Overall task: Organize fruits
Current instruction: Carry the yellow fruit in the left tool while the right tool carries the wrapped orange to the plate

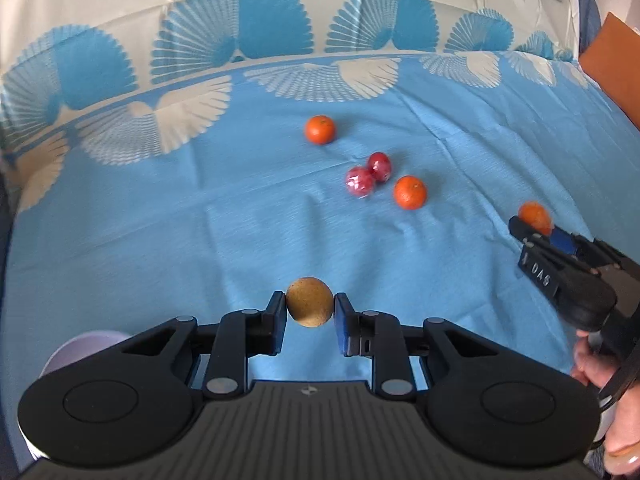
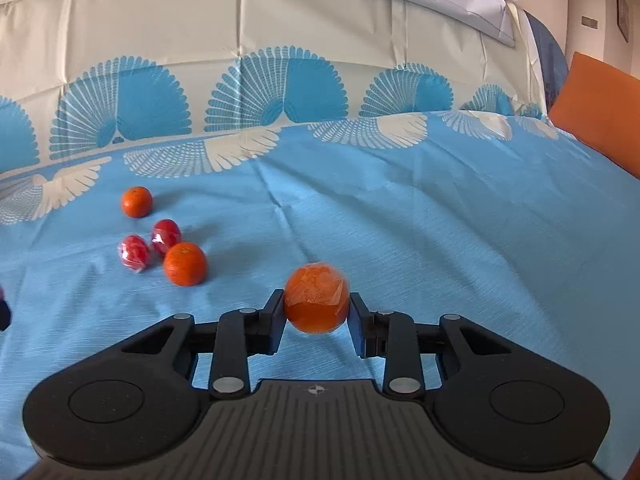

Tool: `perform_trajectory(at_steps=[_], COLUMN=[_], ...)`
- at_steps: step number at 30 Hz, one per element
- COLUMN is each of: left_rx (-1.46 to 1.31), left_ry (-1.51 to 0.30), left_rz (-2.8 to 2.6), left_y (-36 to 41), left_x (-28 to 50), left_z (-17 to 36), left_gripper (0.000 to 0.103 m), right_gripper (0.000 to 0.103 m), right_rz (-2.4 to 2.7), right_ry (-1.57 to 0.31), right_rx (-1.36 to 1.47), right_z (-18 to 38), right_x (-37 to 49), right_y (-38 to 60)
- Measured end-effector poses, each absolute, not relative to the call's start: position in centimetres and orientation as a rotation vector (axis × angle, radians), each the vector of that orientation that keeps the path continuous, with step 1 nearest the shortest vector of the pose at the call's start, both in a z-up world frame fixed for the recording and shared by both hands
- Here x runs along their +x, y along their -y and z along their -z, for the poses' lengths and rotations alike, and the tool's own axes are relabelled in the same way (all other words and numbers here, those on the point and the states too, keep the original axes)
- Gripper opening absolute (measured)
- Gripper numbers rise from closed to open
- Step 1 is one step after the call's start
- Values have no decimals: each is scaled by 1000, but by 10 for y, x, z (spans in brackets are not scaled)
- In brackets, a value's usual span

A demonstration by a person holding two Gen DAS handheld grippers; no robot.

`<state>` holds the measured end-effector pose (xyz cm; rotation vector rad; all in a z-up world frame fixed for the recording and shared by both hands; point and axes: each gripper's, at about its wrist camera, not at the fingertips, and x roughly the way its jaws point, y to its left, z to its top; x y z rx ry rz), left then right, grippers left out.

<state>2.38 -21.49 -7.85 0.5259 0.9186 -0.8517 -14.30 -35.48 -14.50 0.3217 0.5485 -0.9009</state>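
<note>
My left gripper (image 1: 309, 309) is shut on a brown round fruit (image 1: 309, 301) and holds it above the blue cloth (image 1: 200, 240). My right gripper (image 2: 316, 309) is shut on a wrapped orange fruit (image 2: 316, 297); it also shows in the left wrist view (image 1: 534, 216), at the right. On the cloth lie two oranges (image 1: 319, 129) (image 1: 409, 192) and two red wrapped fruits (image 1: 359, 182) (image 1: 379, 165). In the right wrist view the same oranges (image 2: 137, 201) (image 2: 185, 263) and red fruits (image 2: 134, 252) (image 2: 165, 235) lie at the left.
A pale round object (image 1: 86, 350) shows partly behind my left gripper's left side. An orange cushion (image 2: 600, 108) lies at the cloth's right edge. The cloth's cream patterned border (image 2: 280, 80) rises at the back.
</note>
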Motion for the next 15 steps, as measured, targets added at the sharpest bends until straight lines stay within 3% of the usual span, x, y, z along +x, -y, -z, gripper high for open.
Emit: perform_trajectory(at_steps=[8,15], left_rx=[476,396], left_ry=[-954,-984], left_rz=[619,505], left_y=[70,-28], left_x=[-11,-42], left_z=[14,-18], left_gripper=[27,28], right_gripper=[34,34], right_rz=[606,358], right_ry=[-538,-584], right_rx=[316,355], right_z=[49,-2], right_x=[-183,-205], right_y=[261,172])
